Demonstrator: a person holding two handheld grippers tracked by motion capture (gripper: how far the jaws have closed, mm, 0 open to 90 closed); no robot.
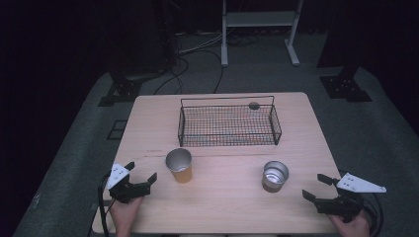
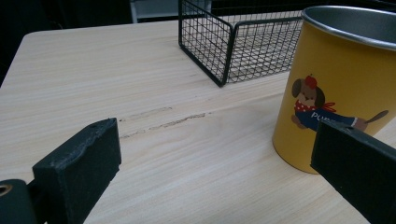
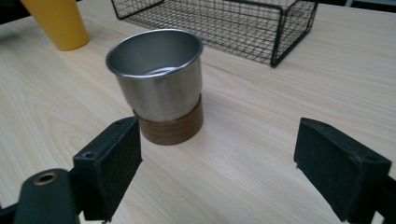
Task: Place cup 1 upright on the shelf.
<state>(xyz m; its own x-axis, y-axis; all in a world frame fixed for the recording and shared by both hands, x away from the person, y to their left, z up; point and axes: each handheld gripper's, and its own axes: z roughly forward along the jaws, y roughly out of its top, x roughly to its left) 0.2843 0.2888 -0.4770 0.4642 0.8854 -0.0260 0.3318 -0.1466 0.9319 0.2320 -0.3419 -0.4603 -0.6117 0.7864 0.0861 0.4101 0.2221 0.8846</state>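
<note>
Yellow cup [image 2: 345,88] with dog and "PU…" lettering

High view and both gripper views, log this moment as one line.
left gripper: open, beside yellow cartoon-dog cup | right gripper: open, short of steel cup on brown wooden base | black wire basket: empty, behind cups

table [image 1: 222,197]: light wood
yellow cup [image 1: 180,166]: just ahead of left gripper [image 1: 141,173]
steel cup [image 1: 274,176]: ahead of right gripper [image 1: 316,186]
wire basket [image 1: 228,123]: beyond both cups

Two cups [image 1: 179,165] [image 1: 275,175], one wire basket [image 1: 228,124], two tools [image 1: 141,171] [image 1: 314,186].
</note>
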